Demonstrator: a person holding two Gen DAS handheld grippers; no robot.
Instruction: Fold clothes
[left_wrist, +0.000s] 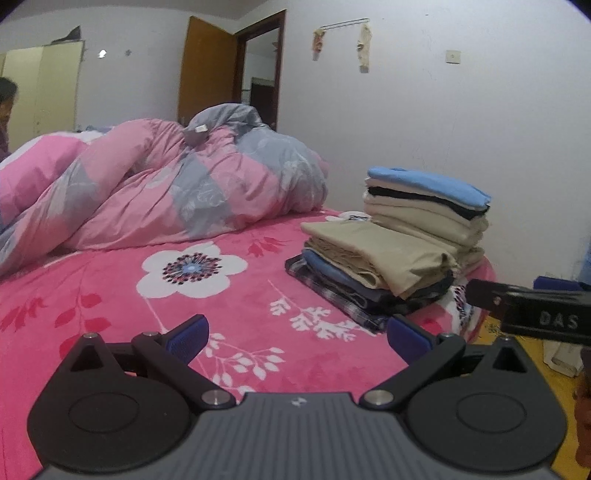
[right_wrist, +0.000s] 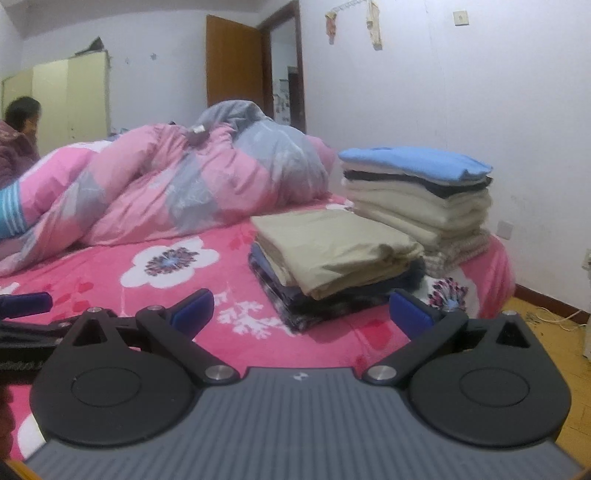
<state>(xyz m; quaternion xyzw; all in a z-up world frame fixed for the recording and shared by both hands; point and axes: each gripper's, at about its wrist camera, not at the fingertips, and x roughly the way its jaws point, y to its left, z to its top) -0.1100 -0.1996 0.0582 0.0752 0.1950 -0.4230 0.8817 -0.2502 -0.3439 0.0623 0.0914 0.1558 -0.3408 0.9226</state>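
Two stacks of folded clothes sit at the bed's right corner. The nearer stack has a folded beige garment (left_wrist: 373, 254) (right_wrist: 332, 247) on top of dark blue and plaid pieces. The taller stack behind it holds cream items with a blue garment (left_wrist: 432, 184) (right_wrist: 413, 162) on top. My left gripper (left_wrist: 297, 338) hovers open over the pink bedspread, short of the stacks, with nothing between its fingers. My right gripper (right_wrist: 301, 310) is also open and empty, just in front of the nearer stack. The right gripper's black body (left_wrist: 532, 314) shows at the right edge of the left wrist view.
A pink floral bedspread (left_wrist: 192, 295) (right_wrist: 147, 266) covers the bed. A bunched pink and grey quilt (left_wrist: 166, 184) (right_wrist: 177, 184) lies at the back. A person (right_wrist: 20, 136) sits at far left. A white wall, an open door (left_wrist: 207, 66), a wardrobe and wooden floor (right_wrist: 565, 354) lie beyond.
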